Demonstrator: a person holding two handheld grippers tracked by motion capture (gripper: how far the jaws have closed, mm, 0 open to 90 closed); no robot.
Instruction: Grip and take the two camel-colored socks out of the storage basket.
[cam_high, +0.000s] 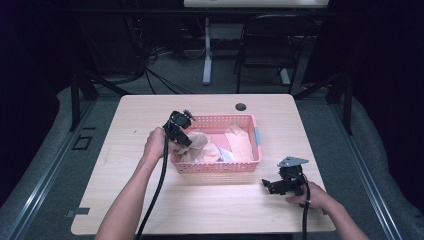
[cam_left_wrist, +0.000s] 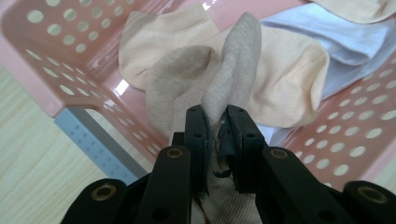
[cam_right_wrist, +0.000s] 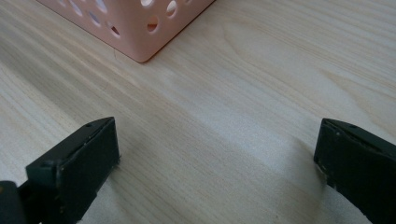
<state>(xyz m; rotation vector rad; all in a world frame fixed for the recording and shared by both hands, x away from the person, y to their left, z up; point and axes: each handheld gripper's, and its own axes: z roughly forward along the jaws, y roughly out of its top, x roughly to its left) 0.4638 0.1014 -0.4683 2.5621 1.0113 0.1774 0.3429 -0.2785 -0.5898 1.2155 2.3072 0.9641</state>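
Sock (cam_left_wrist: 233, 70) pinched beside basket wall (cam_left_wrist: 70, 74), left hand-held gripper (cam_left_wrist: 217, 135)

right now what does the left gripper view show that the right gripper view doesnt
Left gripper view: the left gripper shut on a beige sock, pulled up from inside the basket, with a cream sock and a pale blue cloth lying underneath.

Right gripper view: the right gripper with jaws wide open and nothing between them, low over the bare table, and an outer corner of the basket.

Both share: the pink perforated basket and the light wood table.
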